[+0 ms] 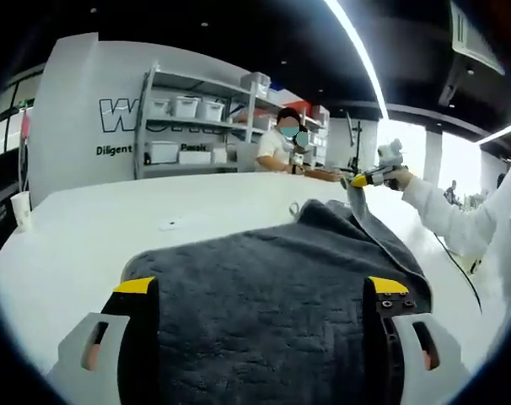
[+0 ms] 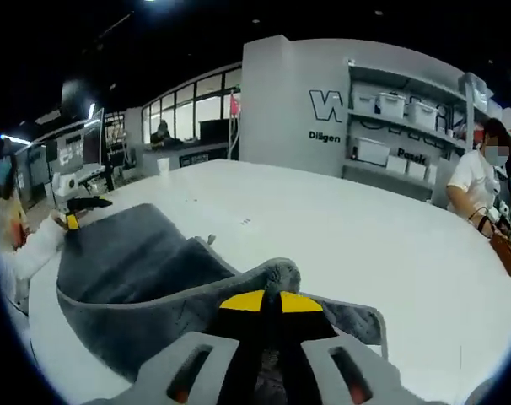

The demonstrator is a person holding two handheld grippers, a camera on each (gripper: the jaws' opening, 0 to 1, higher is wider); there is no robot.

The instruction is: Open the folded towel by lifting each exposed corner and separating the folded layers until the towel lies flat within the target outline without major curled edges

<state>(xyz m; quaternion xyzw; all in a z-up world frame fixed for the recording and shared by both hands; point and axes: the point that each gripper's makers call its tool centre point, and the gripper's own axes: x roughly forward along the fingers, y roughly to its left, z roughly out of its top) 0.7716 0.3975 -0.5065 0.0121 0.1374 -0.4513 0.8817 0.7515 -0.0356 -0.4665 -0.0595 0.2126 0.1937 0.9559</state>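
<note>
Grey towel pinched by right hand-held gripper — corner lifted.

The left tongs are hovering with jaws spread wide apart, while the right tongs are pinching with jaws pressed together, held aloft by a white-sleeved arm reaching outward.

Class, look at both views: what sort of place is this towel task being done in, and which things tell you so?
Probably a lab or workshop rather than a home: a metal shelf rack stacked with white storage bins, lettering painted on the wall, and a big white table holding the grey towel.
</note>
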